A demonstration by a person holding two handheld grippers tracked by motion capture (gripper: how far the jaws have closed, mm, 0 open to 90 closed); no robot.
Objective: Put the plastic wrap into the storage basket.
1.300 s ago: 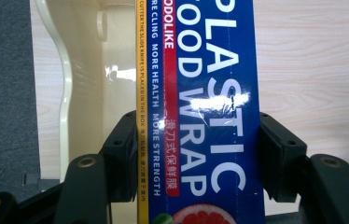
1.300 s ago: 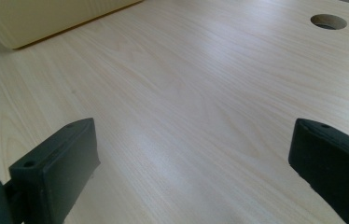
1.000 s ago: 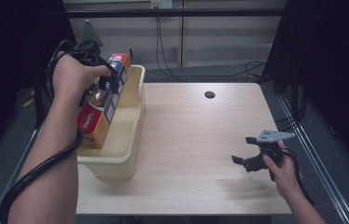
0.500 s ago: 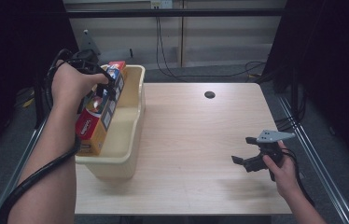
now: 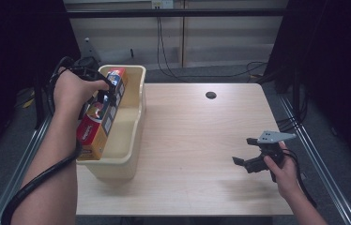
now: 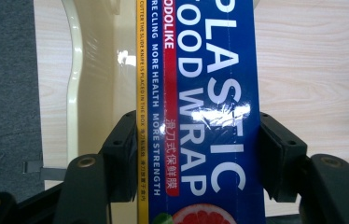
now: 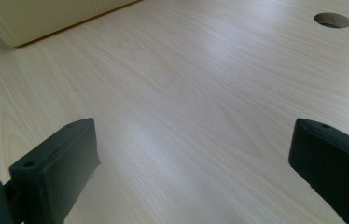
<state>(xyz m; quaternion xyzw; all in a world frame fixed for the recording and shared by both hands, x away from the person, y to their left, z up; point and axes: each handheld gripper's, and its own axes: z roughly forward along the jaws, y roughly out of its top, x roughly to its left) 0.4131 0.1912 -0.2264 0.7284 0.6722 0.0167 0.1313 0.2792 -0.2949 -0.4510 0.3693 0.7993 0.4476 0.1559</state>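
Both forearms are bare, no sleeves in sight. The left black two-jaw gripper (image 6: pixel 196 158) has blocky matte jaws with small screw holes and brass-coloured pivot screws. The right black gripper (image 5: pixel 251 157) carries a grey three-cornered plate; thick black cables trail from each.

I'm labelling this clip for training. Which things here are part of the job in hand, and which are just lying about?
In the job:
- plastic wrap box, clamped in the left gripper
- cream bin, under the box

Lying about:
- right gripper, jaws open, idle over the table
- cable hole
- loose cables on the floor behind
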